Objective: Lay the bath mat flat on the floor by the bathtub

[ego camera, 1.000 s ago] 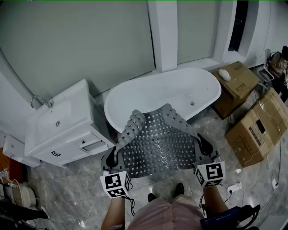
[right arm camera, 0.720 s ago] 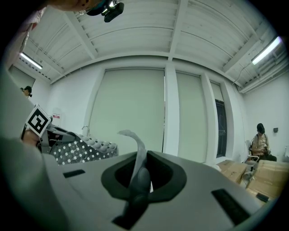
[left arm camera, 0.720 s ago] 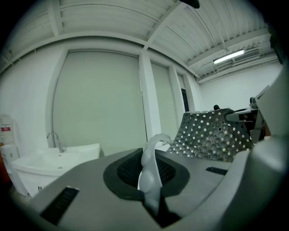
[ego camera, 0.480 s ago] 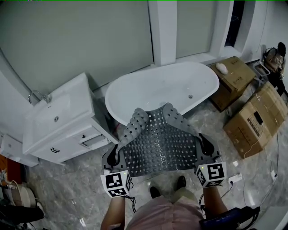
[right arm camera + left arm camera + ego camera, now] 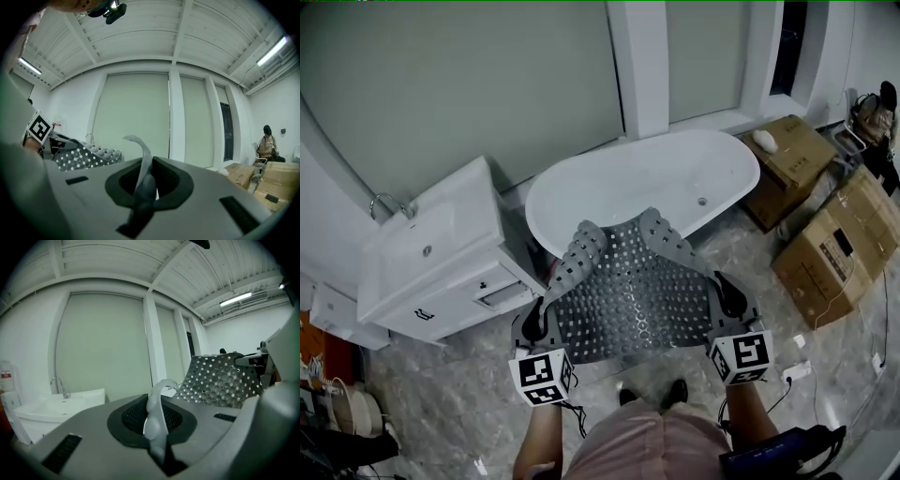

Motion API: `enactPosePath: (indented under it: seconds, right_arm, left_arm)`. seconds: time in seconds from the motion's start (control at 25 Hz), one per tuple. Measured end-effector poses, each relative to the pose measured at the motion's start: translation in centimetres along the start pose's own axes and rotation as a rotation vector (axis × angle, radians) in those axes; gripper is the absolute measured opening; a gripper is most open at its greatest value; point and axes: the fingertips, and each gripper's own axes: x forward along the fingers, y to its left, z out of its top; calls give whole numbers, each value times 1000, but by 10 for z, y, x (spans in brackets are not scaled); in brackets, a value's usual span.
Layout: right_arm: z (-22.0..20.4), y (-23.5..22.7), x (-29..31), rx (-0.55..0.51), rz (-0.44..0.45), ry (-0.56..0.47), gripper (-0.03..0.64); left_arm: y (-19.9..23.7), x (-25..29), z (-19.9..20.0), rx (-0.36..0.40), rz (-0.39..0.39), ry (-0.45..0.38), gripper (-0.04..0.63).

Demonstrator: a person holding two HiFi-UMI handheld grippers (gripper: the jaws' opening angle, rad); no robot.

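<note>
As closed fingers point(image 5: 84, 427) pinch bath mat point(image 5: 637, 300), left gripper point(image 5: 532, 328), right gripper point(image 5: 729, 302)

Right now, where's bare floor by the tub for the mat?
Bare: the marble floor in front of the bathtub, between the vanity and the cardboard boxes; the held bath mat hides part. Crowded at right by the boxes.

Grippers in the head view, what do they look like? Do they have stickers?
The left gripper and right gripper are both grey, with wide bodies and dark padded jaws. Each carries a white cube printed with black square markers. A thin dark cable hangs under the left one. The person wears pinkish clothing.
</note>
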Motion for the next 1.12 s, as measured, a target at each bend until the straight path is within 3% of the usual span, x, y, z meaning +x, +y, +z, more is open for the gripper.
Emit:
enactPosePath:
  seconds: [0.52,1.12]
  right_arm:
    - [-7,-4,-6,-16,0,21,29]
    - [-56,9,-23,13,36,141,29]
  left_arm:
    - [-4,-3,-13,-3,3,22,40]
    - [-8,-21,-65,-22,18,149,40]
